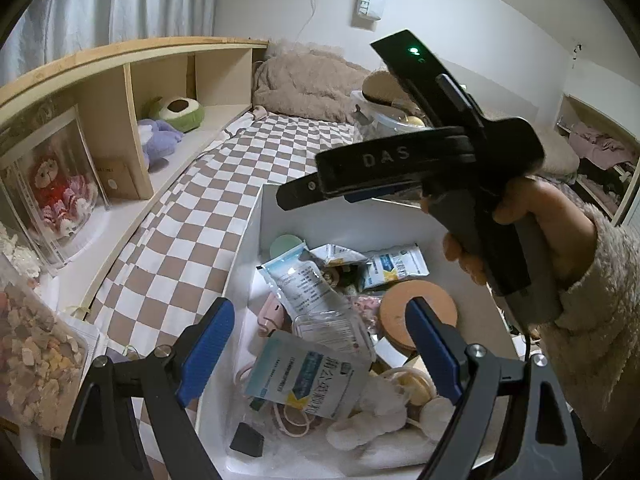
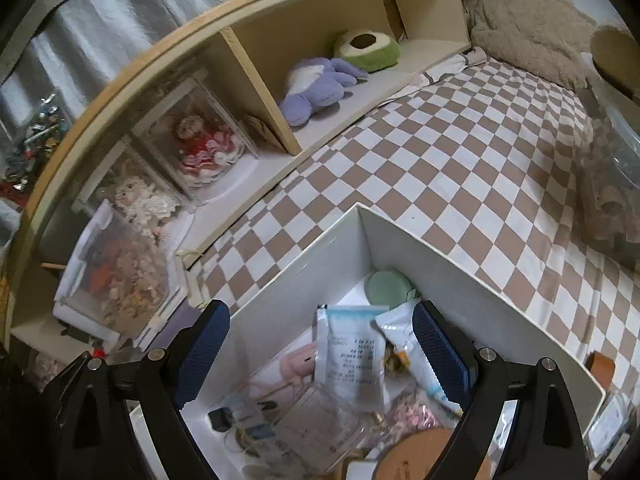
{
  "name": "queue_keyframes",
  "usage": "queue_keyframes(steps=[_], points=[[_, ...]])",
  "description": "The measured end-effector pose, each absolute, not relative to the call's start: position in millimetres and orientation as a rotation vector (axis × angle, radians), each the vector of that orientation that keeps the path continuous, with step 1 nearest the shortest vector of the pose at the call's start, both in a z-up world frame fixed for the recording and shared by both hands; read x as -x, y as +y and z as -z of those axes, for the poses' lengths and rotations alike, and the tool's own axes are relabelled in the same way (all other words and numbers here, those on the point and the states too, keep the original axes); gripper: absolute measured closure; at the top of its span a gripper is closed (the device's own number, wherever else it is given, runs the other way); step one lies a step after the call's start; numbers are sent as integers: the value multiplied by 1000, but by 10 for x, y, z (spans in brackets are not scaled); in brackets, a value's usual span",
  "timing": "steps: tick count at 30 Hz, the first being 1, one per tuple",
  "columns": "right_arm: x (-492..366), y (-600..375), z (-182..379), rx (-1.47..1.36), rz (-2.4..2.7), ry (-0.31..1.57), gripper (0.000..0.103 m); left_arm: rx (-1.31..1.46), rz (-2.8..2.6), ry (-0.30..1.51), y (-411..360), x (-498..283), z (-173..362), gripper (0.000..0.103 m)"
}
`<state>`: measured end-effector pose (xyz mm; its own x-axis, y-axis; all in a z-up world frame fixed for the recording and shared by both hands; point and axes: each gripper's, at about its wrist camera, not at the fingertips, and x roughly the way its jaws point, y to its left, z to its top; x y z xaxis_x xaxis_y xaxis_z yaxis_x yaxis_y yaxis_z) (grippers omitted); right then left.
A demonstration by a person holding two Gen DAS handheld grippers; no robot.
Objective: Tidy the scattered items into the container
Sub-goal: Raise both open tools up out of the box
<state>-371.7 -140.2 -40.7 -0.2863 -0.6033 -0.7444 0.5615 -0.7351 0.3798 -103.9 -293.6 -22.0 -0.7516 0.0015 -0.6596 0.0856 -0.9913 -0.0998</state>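
While box [image 1: 256, 224] sits on checked bed [image 1: 224, 168], already piled with sachets [image 1: 308, 376], cork disc [image 1: 424, 300], pink gadget [image 1: 272, 312]: left tongs [image 1: 320, 352] agape, empty, above pile. Right tongs [image 2: 320, 360] agape too, nothing between pads, over box. Judgement: lift clear of walls, then scan bed for strays. Hard to read: bottom layer of pile, box's near edge cut off, bin [image 1: 384, 120] contents beyond.

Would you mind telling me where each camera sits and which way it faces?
Left wrist: on the left hand-held gripper, looking down into the white box; the right hand shows.
Right wrist: on the right hand-held gripper, looking down at the box's corner; no hand shows.
Shared: box, checkered bed, shelf.
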Motion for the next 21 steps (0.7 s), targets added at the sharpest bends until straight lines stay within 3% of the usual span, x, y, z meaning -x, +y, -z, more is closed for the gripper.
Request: queue_keyframes(steps=[3, 4, 10, 21], points=[[3610, -1335, 349, -1206, 2056, -58, 8, -1079, 2885, 179, -2882, 1018, 171, 15], [3576, -1315, 330, -1200, 2054, -57, 0, -1075, 2881, 177, -2867, 1009, 155, 12], [3350, -1125, 193, -1140, 2081, -57, 0, -1038, 2867, 186, -2801, 963, 72, 0], [3015, -760, 40, -1045, 2168, -27, 0, -1013, 2845, 218, -2682, 875, -10, 0]])
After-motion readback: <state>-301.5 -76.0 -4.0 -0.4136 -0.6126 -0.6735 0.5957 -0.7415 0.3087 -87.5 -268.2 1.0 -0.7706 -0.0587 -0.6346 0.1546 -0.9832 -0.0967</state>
